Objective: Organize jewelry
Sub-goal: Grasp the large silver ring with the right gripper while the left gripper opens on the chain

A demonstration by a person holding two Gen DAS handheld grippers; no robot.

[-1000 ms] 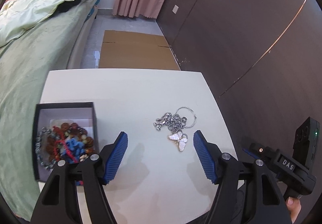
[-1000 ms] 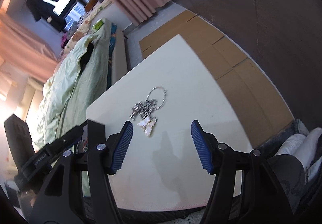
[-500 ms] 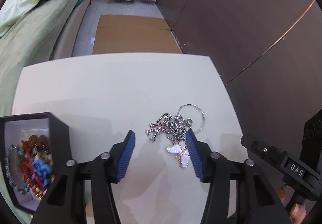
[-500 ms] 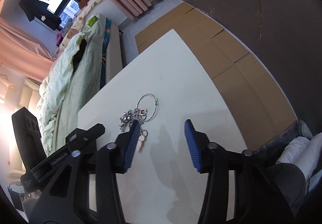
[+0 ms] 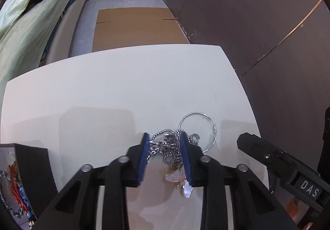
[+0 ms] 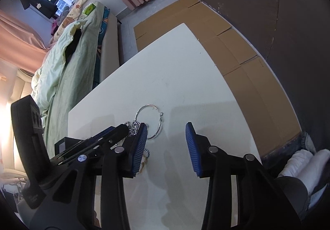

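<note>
A tangle of silver chain jewelry (image 5: 168, 148) with a pale butterfly pendant (image 5: 180, 183) and a thin silver hoop (image 5: 213, 133) lies on the white table (image 5: 123, 85). My left gripper (image 5: 165, 145) has its blue pads on both sides of the chain, narrowed around it, low over the table. In the right wrist view the hoop (image 6: 157, 124) and a bit of chain (image 6: 133, 125) show beside the left gripper's fingers. My right gripper (image 6: 166, 135) is open and empty, just right of the jewelry.
A black box (image 5: 33, 166) with white lining holds beads and a chain at the table's left front. A bed (image 5: 26, 29) runs along the left. Flattened cardboard (image 5: 136, 25) lies on the floor beyond the table. A dark wall (image 5: 257, 23) stands on the right.
My left gripper moved forward and right over the chain jewelry and its jaws narrowed around it. My right gripper moved closer to the jewelry and stayed open.
</note>
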